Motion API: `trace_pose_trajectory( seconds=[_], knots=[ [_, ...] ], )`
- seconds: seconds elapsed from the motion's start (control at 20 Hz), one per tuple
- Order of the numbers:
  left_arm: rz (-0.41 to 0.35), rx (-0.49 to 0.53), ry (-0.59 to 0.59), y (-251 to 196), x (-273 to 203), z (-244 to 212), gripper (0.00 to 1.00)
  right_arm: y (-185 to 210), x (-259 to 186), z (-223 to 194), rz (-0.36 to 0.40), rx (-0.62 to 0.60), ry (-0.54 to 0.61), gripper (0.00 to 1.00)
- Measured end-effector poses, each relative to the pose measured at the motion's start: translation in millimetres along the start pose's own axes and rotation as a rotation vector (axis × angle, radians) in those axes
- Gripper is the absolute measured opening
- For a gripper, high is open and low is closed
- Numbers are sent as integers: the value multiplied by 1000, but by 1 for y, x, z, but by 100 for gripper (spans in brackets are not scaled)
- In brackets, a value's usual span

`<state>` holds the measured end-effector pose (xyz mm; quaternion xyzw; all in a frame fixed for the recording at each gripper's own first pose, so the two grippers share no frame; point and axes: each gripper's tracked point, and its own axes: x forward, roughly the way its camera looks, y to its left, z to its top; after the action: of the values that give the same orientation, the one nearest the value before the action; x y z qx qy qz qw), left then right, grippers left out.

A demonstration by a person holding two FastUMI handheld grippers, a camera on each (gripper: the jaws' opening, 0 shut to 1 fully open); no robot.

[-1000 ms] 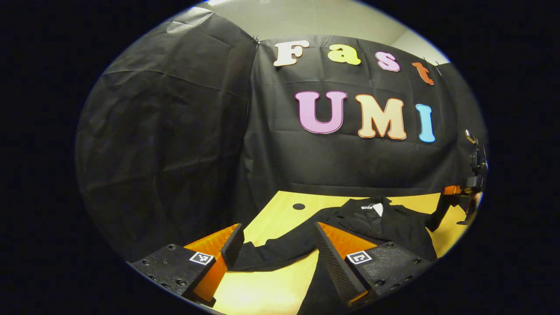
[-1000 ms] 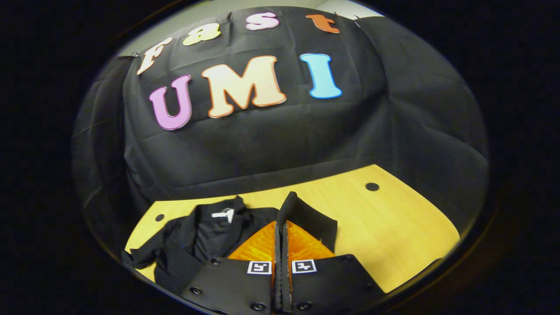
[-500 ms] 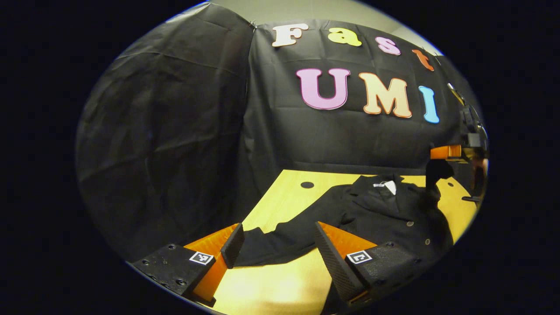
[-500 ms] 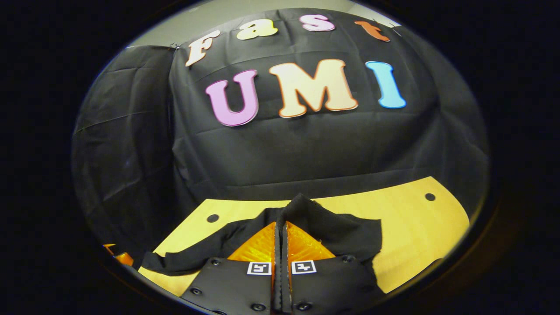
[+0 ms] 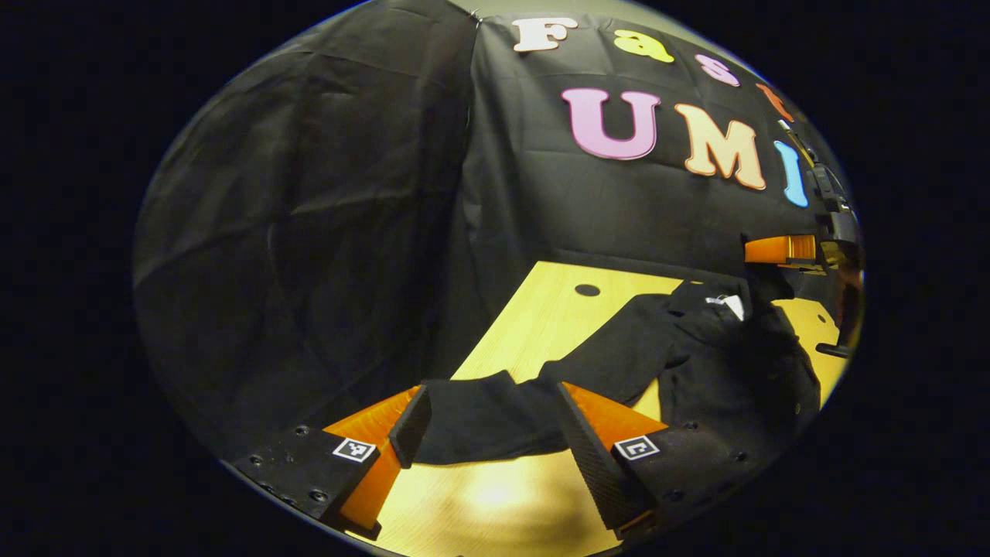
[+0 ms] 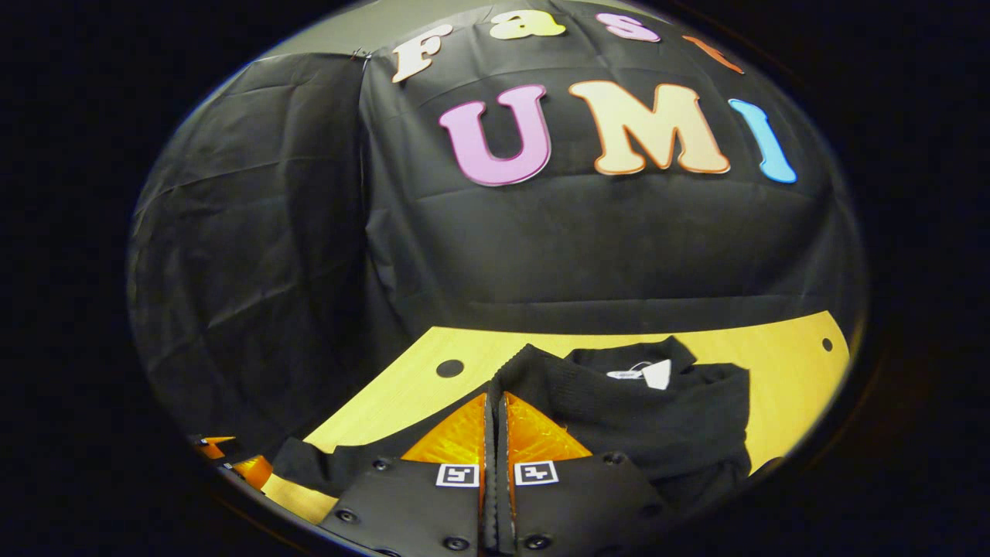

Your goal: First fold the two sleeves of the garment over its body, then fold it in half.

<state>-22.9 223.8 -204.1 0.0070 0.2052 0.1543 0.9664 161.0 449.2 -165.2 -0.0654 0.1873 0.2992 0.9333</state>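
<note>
A black garment [image 5: 719, 363] with a white neck label lies on the wooden table [image 5: 557, 309]. Its left sleeve [image 5: 495, 422] stretches toward me, and the cuff rests between the spread fingers of my open left gripper [image 5: 491, 424]. My right gripper [image 6: 496, 391] is shut on the other sleeve [image 6: 557, 383], holding it over the garment's body [image 6: 681, 433] just below the collar and label [image 6: 646, 373]. In the left gripper view, the right gripper [image 5: 781, 249] hangs at the far right above the collar. The left gripper [image 6: 232, 464] peeks in at the lower left of the right gripper view.
The black cloth wall closes off the back and left of the table. A round hole [image 5: 587, 290] sits in the tabletop near the back edge, and another hole [image 6: 827, 344] is at the far right. Bare wood [image 6: 781, 371] lies to the right of the garment.
The right gripper has carried its sleeve from the table's side across onto the garment's body. The left gripper has moved in, so the left cuff now lies between its open fingers.
</note>
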Motion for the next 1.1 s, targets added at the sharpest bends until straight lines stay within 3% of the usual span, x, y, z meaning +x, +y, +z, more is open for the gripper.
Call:
trace_pose_trajectory(
  seconds=[0.3,0.6,0.7,0.75,0.8,1.0,1.1],
  knots=[
    [34,-9,51,15,22,-23,96,27,46,-51,36,-23,113,2],
    [17,-12,102,10,24,-40,96,33,84,-85,28,-4,176,2],
    [14,-11,116,4,29,-45,96,37,87,-93,49,21,203,4],
    [12,-14,120,1,33,-48,96,36,88,-95,55,14,206,10],
    [10,-19,123,0,32,-50,96,35,85,-95,61,3,209,5],
    [14,-37,146,0,31,-58,96,40,78,-91,63,-64,189,72],
    [14,-47,158,-1,34,-64,96,42,73,-87,62,-86,173,95]
  ],
)
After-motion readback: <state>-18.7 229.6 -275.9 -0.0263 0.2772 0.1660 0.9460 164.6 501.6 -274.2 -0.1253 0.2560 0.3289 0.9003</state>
